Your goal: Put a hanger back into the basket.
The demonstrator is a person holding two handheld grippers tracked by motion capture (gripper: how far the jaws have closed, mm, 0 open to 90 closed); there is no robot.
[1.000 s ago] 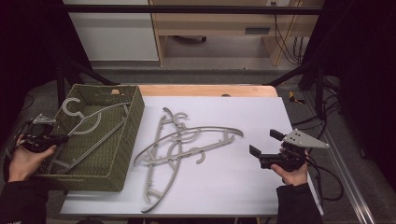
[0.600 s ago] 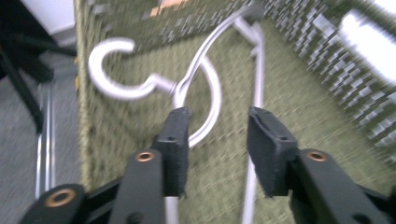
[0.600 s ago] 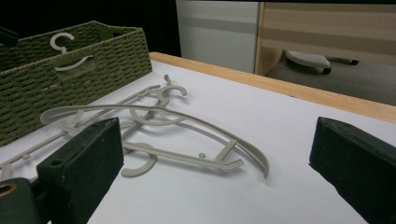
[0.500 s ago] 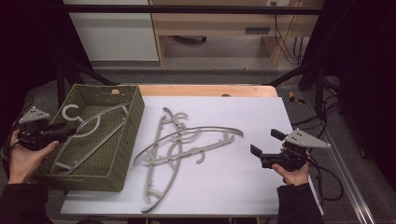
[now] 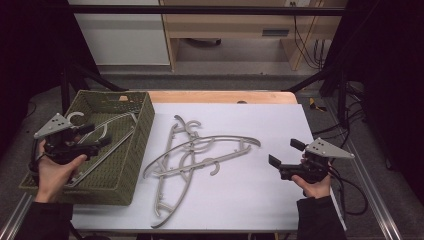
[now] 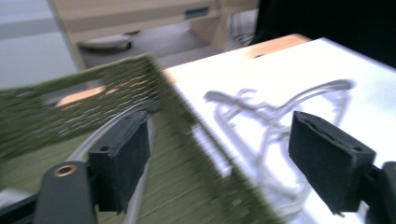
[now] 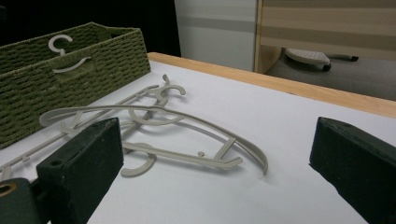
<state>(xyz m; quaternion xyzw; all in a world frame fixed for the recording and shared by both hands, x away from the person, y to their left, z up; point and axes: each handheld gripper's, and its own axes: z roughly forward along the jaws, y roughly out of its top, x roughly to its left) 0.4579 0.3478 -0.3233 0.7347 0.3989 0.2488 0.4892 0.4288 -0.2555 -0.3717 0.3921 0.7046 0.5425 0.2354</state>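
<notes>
Hangers in the basket and on the table, both my grippers empty.

From the high view I see a white table [image 5: 260, 200] with a wooden far edge, a dark room around it and pale cabinets behind. The green basket [image 5: 134, 145] sits at the table's left end with hangers [image 5: 107, 131] inside, long axes running from near left to far right. A pile of hangers [image 5: 197, 155] lies mid-table, hooks mostly toward the far side. My left gripper [image 5: 95, 136] hovers over the basket; its jaws have just been opening and nothing sits between them. My right gripper [image 5: 283, 153] stands wide apart, near the pile but clear of it. In the left gripper view, blurred, the jaws gape over the basket rim [image 6: 187, 116]. In the right gripper view the jaws frame the pile [image 7: 154, 116], touching nothing.
</notes>
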